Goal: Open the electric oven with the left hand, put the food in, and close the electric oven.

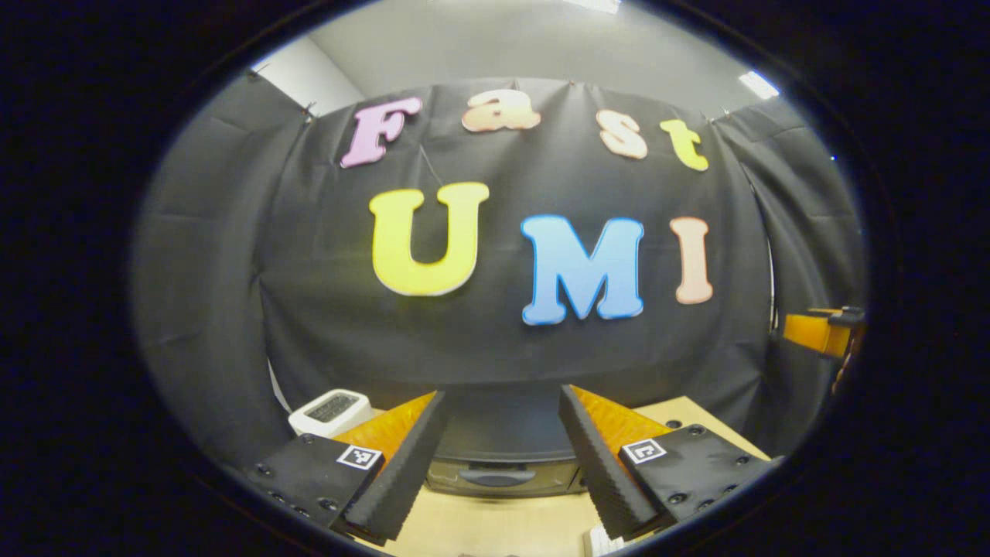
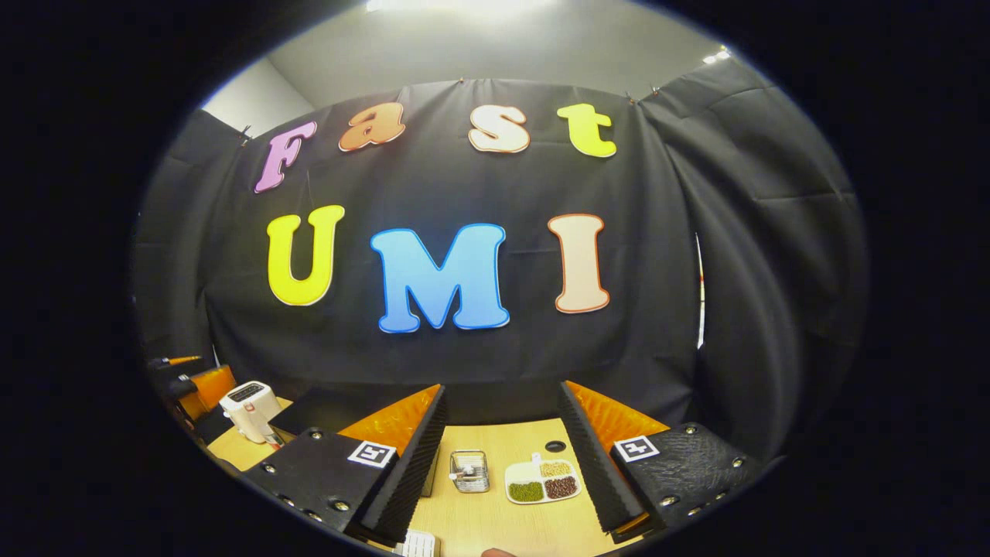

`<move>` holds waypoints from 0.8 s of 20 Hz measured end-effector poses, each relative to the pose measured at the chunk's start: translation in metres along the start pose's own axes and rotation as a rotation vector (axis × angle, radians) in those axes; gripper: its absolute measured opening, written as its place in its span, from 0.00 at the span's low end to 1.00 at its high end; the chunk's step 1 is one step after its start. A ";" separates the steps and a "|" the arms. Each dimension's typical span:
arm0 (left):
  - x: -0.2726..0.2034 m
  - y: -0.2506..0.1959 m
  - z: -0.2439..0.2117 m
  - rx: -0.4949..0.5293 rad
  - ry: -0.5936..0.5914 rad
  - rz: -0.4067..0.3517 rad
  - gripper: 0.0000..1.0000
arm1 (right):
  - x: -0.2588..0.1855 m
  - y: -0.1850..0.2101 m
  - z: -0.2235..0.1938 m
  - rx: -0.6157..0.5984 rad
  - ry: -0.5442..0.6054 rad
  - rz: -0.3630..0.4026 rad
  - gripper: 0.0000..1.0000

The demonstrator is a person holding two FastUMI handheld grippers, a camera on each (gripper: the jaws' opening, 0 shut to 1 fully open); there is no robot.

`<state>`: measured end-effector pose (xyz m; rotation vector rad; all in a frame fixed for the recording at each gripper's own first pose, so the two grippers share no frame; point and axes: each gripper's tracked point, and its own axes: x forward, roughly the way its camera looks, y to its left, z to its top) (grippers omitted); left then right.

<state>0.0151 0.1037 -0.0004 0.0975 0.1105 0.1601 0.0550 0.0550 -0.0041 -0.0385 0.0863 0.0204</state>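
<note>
Both jaws stand apart and empty, the left gripper (image 1: 501,456) framing the closed oven (image 1: 499,456) between them, probably to reach its handle (image 1: 496,477), while the right gripper (image 2: 503,464) frames the food tray (image 2: 543,481) on the table (image 2: 495,518).

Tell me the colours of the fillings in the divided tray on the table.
Green, dark reddish-brown and pale tan in the white divided tray, best seen in the right gripper view.

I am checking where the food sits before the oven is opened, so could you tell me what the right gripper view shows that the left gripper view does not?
Right gripper view: a small wire basket and a divided tray of green, brown and pale grains, seen between the fingers of the open right gripper.
Left gripper view: the oven, its door closed, straight ahead of the open left gripper.
Both: the white toaster and the wooden table.
</note>
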 end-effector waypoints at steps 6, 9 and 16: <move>-0.038 -0.008 0.068 -0.006 -0.106 0.006 1.00 | -0.005 0.011 0.042 0.066 -0.049 0.055 0.87; -0.038 -0.008 0.074 -0.003 -0.106 -0.049 1.00 | -0.020 0.010 0.062 0.070 -0.076 0.007 0.88; -0.045 0.016 0.063 -0.064 -0.062 -0.106 1.00 | -0.056 0.043 0.074 0.045 -0.088 0.000 0.79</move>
